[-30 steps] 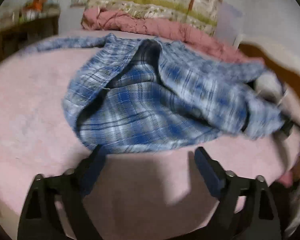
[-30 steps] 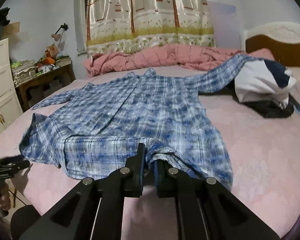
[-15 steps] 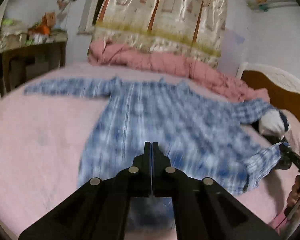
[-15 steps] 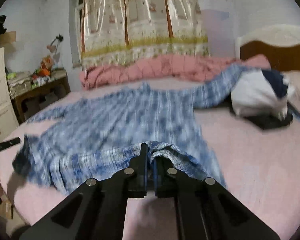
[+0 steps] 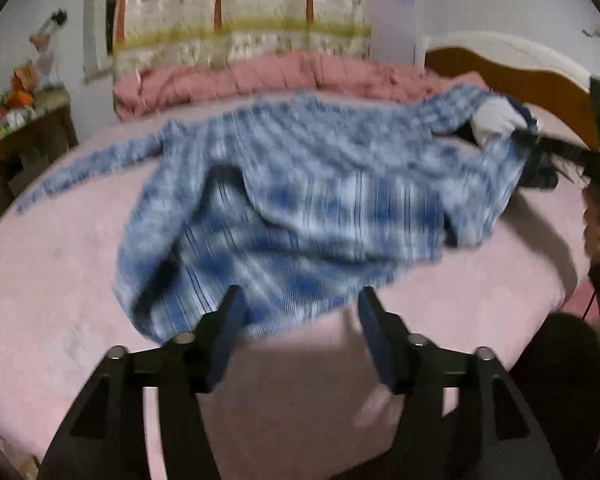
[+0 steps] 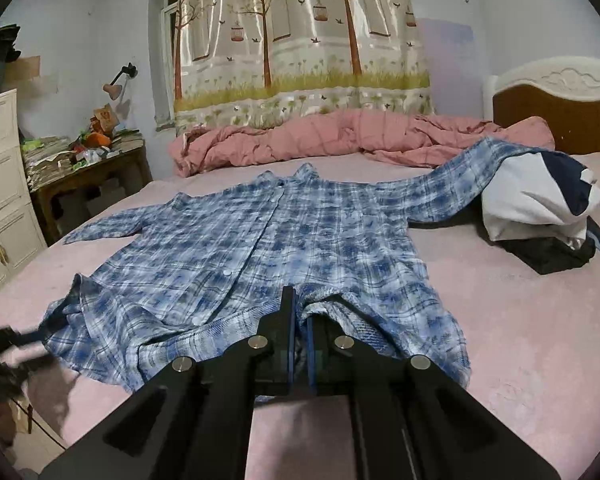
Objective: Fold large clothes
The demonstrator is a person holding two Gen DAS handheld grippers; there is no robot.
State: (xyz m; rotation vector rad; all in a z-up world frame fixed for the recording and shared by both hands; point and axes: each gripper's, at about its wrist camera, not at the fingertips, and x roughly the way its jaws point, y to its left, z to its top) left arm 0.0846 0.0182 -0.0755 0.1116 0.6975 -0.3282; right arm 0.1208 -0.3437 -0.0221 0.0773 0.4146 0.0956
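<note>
- Pinching the shirt [image 6: 260, 240] hem, the right gripper [image 6: 299, 320] is clamped on cloth, likely to pull it flat for folding
- Left gripper [image 5: 298, 320] has just been opening; jaws apart, hem edge between them, pads not pressing
- Shirt lies spread on a pink bed [image 6: 520, 320], quilt [image 6: 320, 136] and curtain [image 6: 300, 40] behind

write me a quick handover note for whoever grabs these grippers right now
Left gripper: open, jaws have just been opening, nothing pinched; the shirt hem lies just ahead of it.
Right gripper: shut on the shirt hem, lifting it slightly.
Shirt: spread button-side up on the bed, collar toward the pink quilt, one sleeve draped over the pile of clothes by the headboard.
Done: shirt laid out.
Left: no fold is made yet; regrip the hem with the left gripper, bring sleeves in, fold.
</note>
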